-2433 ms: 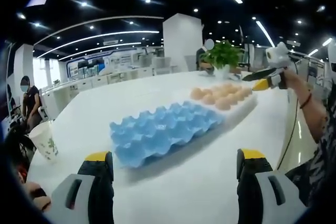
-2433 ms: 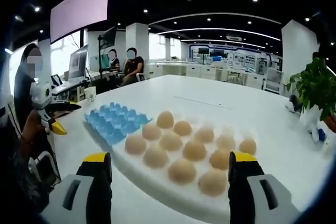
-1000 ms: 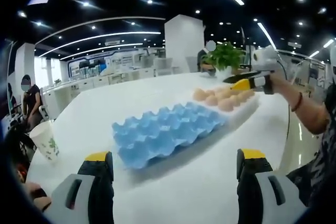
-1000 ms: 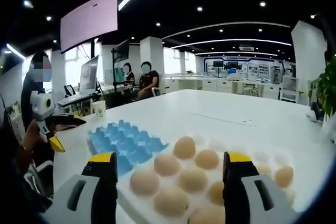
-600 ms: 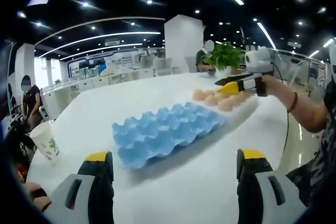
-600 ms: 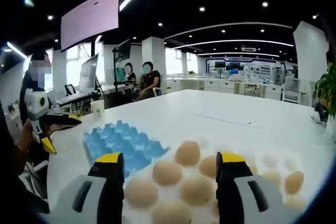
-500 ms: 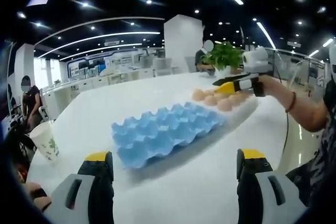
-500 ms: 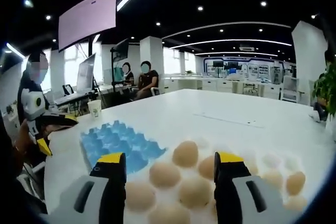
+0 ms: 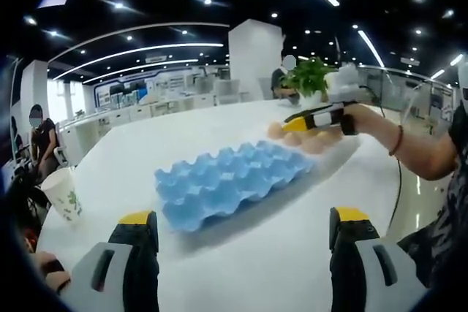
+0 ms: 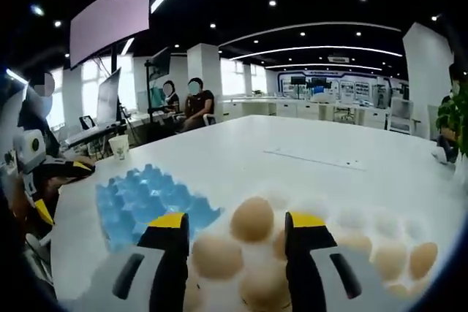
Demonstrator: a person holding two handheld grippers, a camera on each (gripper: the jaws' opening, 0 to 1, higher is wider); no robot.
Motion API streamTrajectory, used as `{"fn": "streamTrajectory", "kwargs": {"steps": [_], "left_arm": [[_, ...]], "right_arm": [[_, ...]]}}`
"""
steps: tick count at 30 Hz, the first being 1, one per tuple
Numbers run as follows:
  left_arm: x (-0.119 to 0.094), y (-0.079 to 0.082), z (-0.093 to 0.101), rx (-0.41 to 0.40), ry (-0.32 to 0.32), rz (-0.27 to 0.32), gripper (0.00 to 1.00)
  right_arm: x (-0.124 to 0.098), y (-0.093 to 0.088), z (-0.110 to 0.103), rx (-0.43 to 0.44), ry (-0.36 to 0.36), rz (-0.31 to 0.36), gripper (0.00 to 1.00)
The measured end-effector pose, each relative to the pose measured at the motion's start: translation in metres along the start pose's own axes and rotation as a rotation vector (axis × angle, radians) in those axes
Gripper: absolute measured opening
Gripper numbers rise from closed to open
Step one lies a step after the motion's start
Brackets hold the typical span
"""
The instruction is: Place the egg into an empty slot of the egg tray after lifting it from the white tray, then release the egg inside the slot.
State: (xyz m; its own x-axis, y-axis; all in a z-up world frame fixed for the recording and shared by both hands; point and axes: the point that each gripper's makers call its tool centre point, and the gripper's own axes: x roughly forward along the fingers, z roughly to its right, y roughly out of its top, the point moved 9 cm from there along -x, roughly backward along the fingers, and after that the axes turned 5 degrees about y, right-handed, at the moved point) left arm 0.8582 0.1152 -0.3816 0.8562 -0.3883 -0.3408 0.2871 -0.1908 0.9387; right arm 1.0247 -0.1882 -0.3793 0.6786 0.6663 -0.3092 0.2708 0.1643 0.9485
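Now right gripper (image 10: 234, 233) low centre, jaws apart around egg (image 10: 251, 218) on white tray (image 10: 333, 218) — not clamped yet. Blue egg tray (image 10: 142, 199) left, slots bare. Left gripper (image 9: 241, 228) wide apart, holds nothing. Next — squeeze softly, lift.

In the right gripper view, the right gripper (image 10: 232, 235) covers the nearest eggs (image 10: 216, 257), and the near rows blur so the white tray (image 10: 344, 221) melts into the tabletop; whether the yellow tips touch any shell cannot be told. The blue egg tray (image 10: 139, 199) has its near corner hidden behind the left-hand jaw. The left gripper (image 10: 40, 191) is cut off by the picture's edge. In the left gripper view, the right gripper (image 9: 303, 120) and a hand (image 9: 358, 118) hide part of the eggs (image 9: 307, 139). The paper cup (image 9: 62, 195) carries a print too small to read.
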Motion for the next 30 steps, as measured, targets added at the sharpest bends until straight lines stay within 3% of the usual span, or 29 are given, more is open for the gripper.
{"fn": "streamTrajectory", "kwargs": {"steps": [7,9,21,26,30], "left_arm": [[0.0,0.0,-0.002,0.011,0.011,0.003,0.99],[0.0,0.0,-0.002,0.01,0.012,0.002,0.99],[0.001,-0.001,-0.004,0.003,0.012,0.0,0.99],[0.0,-0.001,-0.004,0.0,0.007,0.01,0.99],[-0.001,-0.001,-0.005,0.001,0.014,0.006,0.99]], "right_arm": [[0.011,0.004,-0.001,-0.008,-0.013,-0.012,0.48],[0.013,0.005,-0.001,-0.054,-0.041,-0.044,0.48],[0.027,0.006,-0.008,-0.059,-0.137,-0.098,0.43],[0.032,0.006,-0.009,-0.034,-0.222,-0.15,0.38],[0.033,0.004,-0.008,-0.008,-0.308,-0.15,0.34]]}}
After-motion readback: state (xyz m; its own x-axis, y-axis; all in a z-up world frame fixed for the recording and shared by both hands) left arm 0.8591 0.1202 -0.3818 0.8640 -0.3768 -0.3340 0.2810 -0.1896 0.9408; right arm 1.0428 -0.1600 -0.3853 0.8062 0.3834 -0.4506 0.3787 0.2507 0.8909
